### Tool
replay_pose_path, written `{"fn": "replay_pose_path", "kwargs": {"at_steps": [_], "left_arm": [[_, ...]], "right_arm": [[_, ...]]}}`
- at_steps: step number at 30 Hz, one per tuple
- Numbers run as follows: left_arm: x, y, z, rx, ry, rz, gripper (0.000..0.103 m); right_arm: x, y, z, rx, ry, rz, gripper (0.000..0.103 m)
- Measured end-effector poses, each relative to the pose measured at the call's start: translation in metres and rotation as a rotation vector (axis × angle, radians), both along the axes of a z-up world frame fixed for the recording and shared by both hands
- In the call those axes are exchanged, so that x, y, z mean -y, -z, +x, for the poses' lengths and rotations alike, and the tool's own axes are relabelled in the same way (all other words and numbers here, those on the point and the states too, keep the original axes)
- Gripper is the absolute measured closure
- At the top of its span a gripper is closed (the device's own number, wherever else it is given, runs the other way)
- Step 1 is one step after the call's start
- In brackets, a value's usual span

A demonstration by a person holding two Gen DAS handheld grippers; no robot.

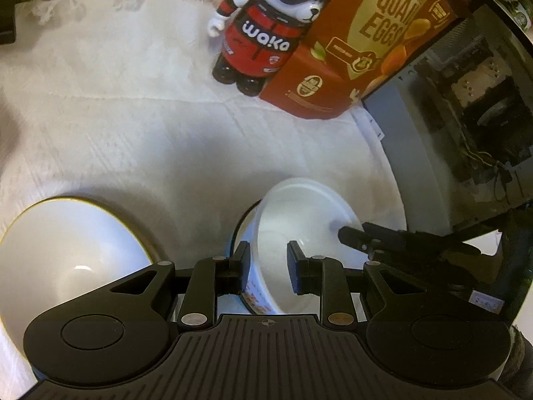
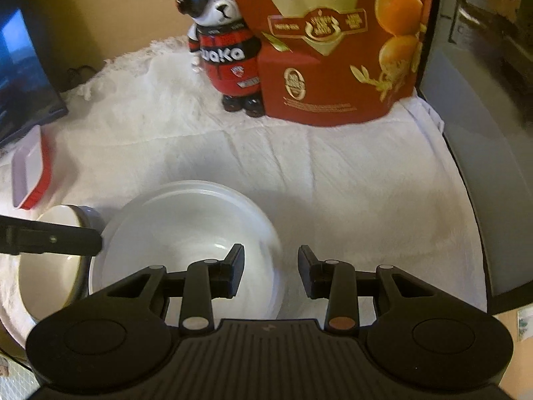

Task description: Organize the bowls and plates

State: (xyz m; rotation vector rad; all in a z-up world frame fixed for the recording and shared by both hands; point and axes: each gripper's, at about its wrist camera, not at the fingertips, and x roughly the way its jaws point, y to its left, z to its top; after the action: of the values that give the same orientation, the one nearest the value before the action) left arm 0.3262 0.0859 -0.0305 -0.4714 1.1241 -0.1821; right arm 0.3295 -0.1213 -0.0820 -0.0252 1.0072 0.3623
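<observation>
White cloth point(image 2: 333, 183): right gripper point(image 2: 269, 271) straddles bowl point(image 2: 186, 220) rim.

Both cameras sit just behind their own claw and look forward and down along its fingers over the cloth-covered counter point(image 1: 133, 116). The left wrist view hangs close above a white bowl point(image 1: 299, 233), with the right claw point(image 1: 346, 233) entering from its right. The right wrist view sees that same bowl point(image 2: 186, 233) lower left. Both face the bear figurine point(image 1: 263, 26) and red egg box point(image 2: 333, 50) at the back
</observation>
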Motion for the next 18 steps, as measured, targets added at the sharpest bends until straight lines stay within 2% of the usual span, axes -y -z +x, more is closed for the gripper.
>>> {"fn": "replay_pose_path", "kwargs": {"at_steps": [5,11,15,18], "left_arm": [[0.000,0.005,-0.002,-0.002,-0.005,0.044,0.076],[0.000,0.014,-0.005,-0.030,0.014,0.013,0.076],[-0.022,-0.009,-0.017,0.036,0.012,0.018,0.076],[-0.050,-0.026,-0.030,0.078,-0.048,0.048,0.076]], "right_arm": [[-0.002,0.010,0.000,-0.026,-0.007,-0.003,0.067],[-0.001,0.015,0.004,-0.064,-0.011,0.029,0.067],[0.003,0.009,0.004,-0.052,0.000,0.046,0.067],[0.006,0.002,0.004,-0.036,0.000,0.066,0.066]]}}
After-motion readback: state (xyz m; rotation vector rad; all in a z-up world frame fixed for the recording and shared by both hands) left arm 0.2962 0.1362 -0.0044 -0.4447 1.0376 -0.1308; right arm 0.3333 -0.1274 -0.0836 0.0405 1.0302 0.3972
